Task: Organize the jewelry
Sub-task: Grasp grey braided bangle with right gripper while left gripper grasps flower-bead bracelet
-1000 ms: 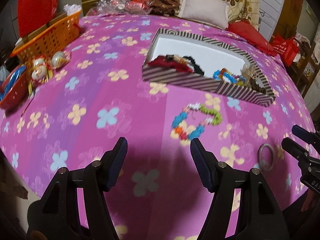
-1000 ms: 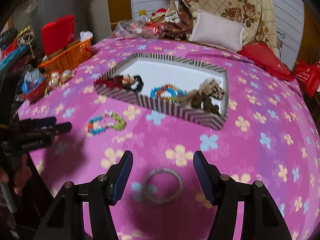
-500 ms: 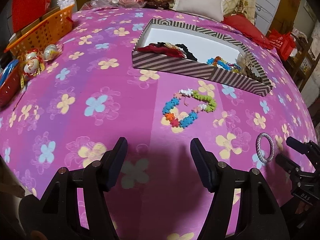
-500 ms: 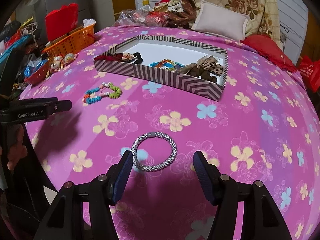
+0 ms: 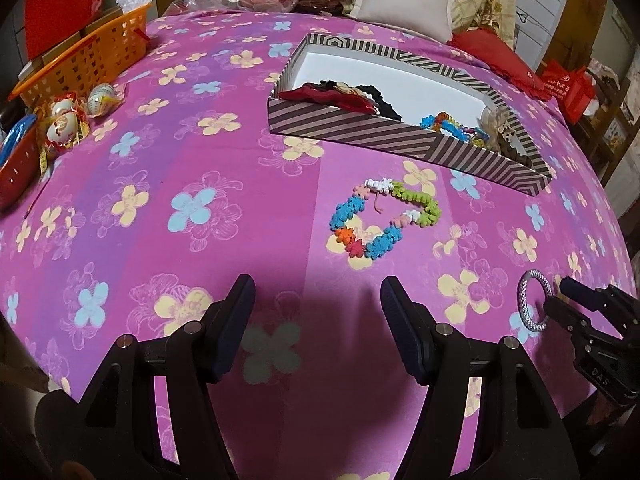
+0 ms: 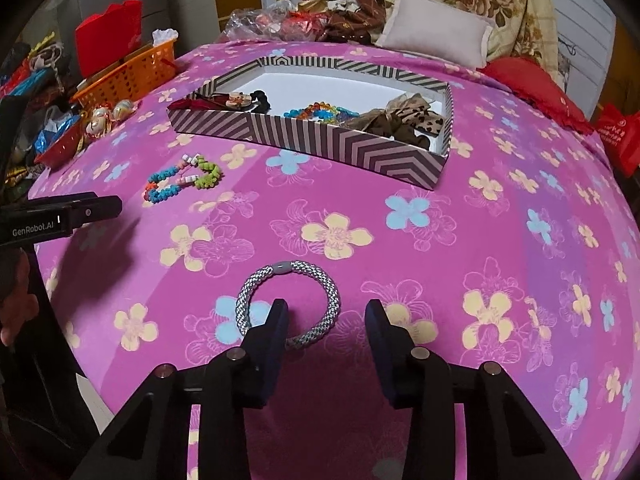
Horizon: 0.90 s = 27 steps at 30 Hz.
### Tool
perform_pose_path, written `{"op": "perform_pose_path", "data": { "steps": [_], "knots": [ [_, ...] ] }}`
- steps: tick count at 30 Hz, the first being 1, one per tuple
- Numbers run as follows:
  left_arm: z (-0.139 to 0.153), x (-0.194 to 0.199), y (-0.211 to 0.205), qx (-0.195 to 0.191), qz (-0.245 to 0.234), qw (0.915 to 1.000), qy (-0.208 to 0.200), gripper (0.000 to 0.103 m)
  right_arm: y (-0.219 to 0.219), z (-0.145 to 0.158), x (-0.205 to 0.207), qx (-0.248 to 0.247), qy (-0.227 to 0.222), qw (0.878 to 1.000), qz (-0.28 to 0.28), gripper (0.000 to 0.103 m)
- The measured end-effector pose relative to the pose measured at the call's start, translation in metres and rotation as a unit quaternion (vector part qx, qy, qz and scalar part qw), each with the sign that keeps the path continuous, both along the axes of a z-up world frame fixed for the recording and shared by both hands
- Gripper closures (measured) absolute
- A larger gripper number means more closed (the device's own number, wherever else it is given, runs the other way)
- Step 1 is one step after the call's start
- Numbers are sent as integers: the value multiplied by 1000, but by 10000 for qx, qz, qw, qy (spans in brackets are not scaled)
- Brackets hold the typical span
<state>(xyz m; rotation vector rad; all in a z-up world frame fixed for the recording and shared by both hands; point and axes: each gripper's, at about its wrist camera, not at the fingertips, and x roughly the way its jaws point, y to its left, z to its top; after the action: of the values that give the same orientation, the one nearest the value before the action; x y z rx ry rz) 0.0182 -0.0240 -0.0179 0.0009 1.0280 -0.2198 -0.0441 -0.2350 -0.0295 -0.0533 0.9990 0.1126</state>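
Note:
A silver-grey woven bracelet point(image 6: 291, 304) lies on the pink flowered cloth; it also shows in the left wrist view point(image 5: 530, 305). My right gripper point(image 6: 326, 316) is open, its left finger inside the ring and its right finger outside, straddling the near right side. A multicoloured flower bead bracelet point(image 5: 384, 218) lies ahead of my open, empty left gripper point(image 5: 318, 304); it also shows in the right wrist view point(image 6: 184, 183). The striped box point(image 6: 352, 148) holds hair ties, a bead bracelet and brown bows; it also shows in the left wrist view point(image 5: 360, 124).
An orange basket point(image 5: 86, 58) stands at the far left, with wrapped round trinkets point(image 5: 76, 114) and a red tray point(image 5: 16, 160) near the left edge. A pillow point(image 6: 436, 38) and red cushion point(image 6: 532, 84) lie behind the box. The cloth drops off at the near edge.
My right gripper moved forward and down over the silver bracelet, so its fingers now straddle the ring. My left gripper drew slightly closer to the bead bracelet.

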Motion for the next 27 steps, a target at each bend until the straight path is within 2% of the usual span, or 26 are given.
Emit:
{"op": "perform_pose_path", "data": {
  "steps": [3,9,18,24,25,26,27],
  "knots": [
    [0,2,-2,11,-9,10000,-1,38,-2,-4,2,-5,52,10000,-41,73],
    [2,8,-12,67,-112,9999,-50,38,-4,-7,3,-62,39,10000,-20,79],
    [-7,32,-22,157,-112,9998,69,38,-9,-8,2,-152,-139,9998,56,79],
    [-14,46,-29,218,-145,9996,115,38,-12,-8,2,-14,-217,9998,4,80],
    [-15,47,-30,216,-164,9995,133,41,-11,-8,1,-34,-232,9997,14,81],
    [-15,48,-31,120,-199,9997,107,45,-10,-8,1,-49,-254,9997,35,88],
    [-15,48,-31,55,-241,9996,95,58,-10,-8,1,-50,-266,9996,52,94]
  ]
}}
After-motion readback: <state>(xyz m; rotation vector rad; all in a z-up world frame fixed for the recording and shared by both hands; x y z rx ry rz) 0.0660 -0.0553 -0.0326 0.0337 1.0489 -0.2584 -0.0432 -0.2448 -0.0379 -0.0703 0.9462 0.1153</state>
